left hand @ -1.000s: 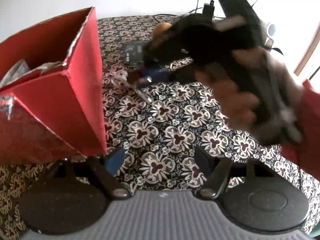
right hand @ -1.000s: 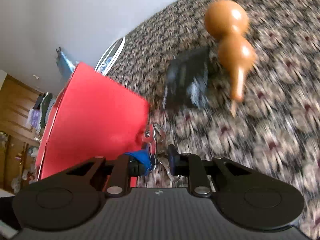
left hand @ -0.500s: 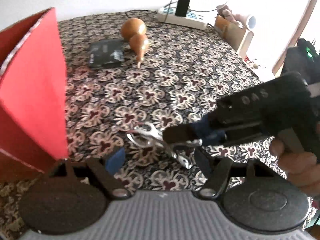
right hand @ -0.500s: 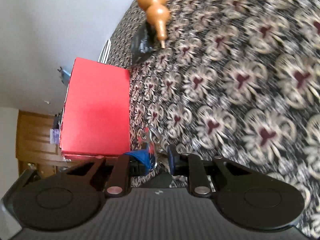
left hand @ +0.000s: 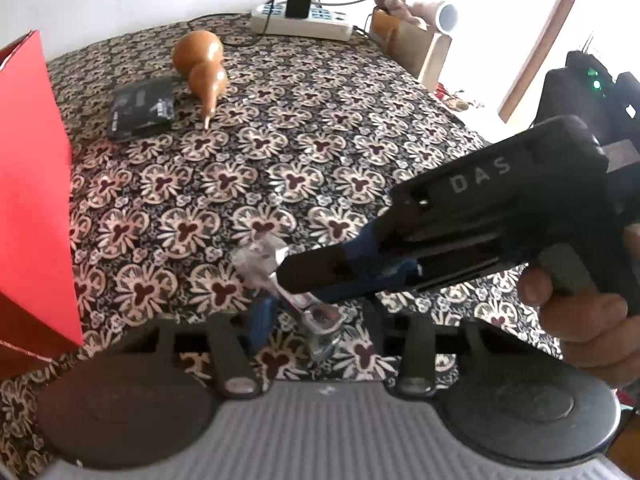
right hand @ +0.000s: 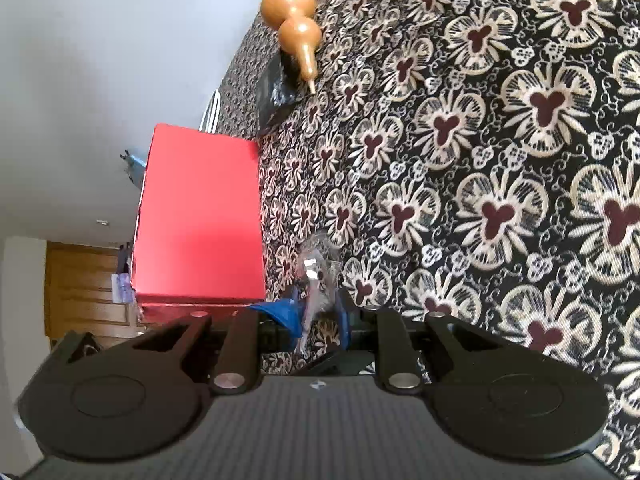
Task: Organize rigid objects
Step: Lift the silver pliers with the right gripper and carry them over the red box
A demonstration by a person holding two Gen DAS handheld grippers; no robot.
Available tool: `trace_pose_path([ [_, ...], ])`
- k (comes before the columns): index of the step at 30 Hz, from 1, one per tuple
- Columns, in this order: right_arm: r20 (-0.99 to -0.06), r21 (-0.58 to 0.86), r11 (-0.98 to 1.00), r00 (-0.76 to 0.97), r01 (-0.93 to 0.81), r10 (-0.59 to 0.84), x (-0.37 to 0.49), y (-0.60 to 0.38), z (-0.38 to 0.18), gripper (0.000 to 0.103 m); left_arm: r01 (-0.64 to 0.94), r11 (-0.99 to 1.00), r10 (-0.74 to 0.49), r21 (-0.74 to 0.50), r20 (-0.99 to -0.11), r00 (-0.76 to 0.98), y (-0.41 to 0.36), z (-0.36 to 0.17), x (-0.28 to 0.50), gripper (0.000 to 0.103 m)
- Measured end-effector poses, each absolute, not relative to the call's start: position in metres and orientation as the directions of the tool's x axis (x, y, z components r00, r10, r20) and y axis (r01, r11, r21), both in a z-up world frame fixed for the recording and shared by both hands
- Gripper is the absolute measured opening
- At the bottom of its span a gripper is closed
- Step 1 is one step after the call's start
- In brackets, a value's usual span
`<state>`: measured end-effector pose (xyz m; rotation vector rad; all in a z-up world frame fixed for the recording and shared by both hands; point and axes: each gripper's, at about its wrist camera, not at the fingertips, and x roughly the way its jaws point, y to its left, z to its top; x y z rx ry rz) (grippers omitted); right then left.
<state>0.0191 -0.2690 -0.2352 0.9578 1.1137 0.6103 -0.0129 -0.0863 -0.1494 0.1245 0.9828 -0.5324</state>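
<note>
Left wrist view. Your left gripper (left hand: 316,316) points down at the patterned tablecloth (left hand: 360,128), close above its near edge. Its jaws have just been closing, and the metal clip (left hand: 288,284) now stands between them; the blue pad (left hand: 260,316) on the left finger lies against the clip, but the other pad is hidden, so you cannot tell whether the clip is pinched on that side. Your right gripper (left hand: 288,276) reaches in from the right, held in your hand (left hand: 588,316), with its fingers pressed together on the same clip. The clip is blurred. At the left edge of the table stands the red box (left hand: 32,200). Toward the far left corner lies a black packet (left hand: 142,108), and the wooden gourd (left hand: 202,68) lies touching its right edge, stem toward you. At the far edge sit a white power strip (left hand: 304,24) with a black adapter plugged in, and a wooden block (left hand: 416,46) near the far right corner.

Right wrist view. The scene is rolled sideways. Your right gripper (right hand: 318,322) has its blue pads (right hand: 288,316) clamped on the clip (right hand: 314,280), which juts forward from the fingertips. The red box (right hand: 200,216) stands just beside the clip, and the gourd (right hand: 296,28) and the packet (right hand: 276,92) lie beyond it on the cloth (right hand: 500,160).
</note>
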Motion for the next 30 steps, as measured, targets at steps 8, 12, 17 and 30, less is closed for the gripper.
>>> trace_pose_path([
  [8,-0.485,0.862,0.504,0.387,0.058,0.784,0.007,-0.255,-0.229,0.000,0.517,0.847,-0.387,-0.123,-0.809,0.442,-0.080,-0.142,-0.025,0.035],
  [12,-0.489,0.853,0.520,0.427,0.051,0.761,-0.005,-0.244,-0.215,0.000,0.546,0.830,-0.408,-0.113,-0.790,0.458,-0.070,-0.129,-0.035,0.034],
  [17,-0.497,0.824,0.566,0.508,0.023,0.703,-0.018,-0.222,-0.186,0.000,0.597,0.795,-0.461,-0.110,-0.749,0.477,-0.052,-0.099,-0.044,0.033],
  [30,-0.378,0.763,0.620,0.650,-0.185,0.659,-0.021,-0.147,-0.075,0.000,0.622,0.780,-0.543,-0.068,-0.568,0.618,0.038,-0.001,-0.051,0.033],
])
